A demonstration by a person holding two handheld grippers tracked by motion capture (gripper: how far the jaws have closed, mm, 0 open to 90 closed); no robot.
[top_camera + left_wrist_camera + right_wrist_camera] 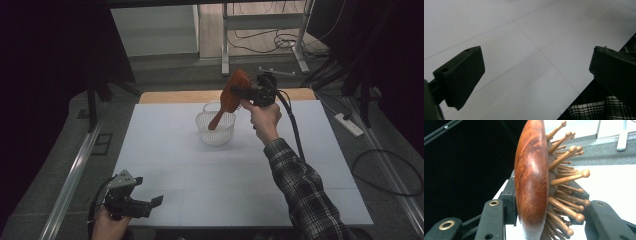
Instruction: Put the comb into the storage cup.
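Observation:
A reddish wooden hairbrush (231,97) hangs tilted over a white mesh basket (216,131) at the middle of the white table (240,185), its handle end down inside the basket's rim. My right gripper (246,93) is shut on the brush's head. In the right gripper view the glossy brush back (531,185) and its wooden pins sit clamped between the two black jaws. My left gripper (149,204) rests at the table's near left corner, open, with bare table (529,57) between its jaws.
A plaid sleeve (305,195) reaches across the right half of the table. Metal stand legs (226,45) and loose cables lie on the floor beyond the far edge. A power strip (350,125) lies on the floor at the right.

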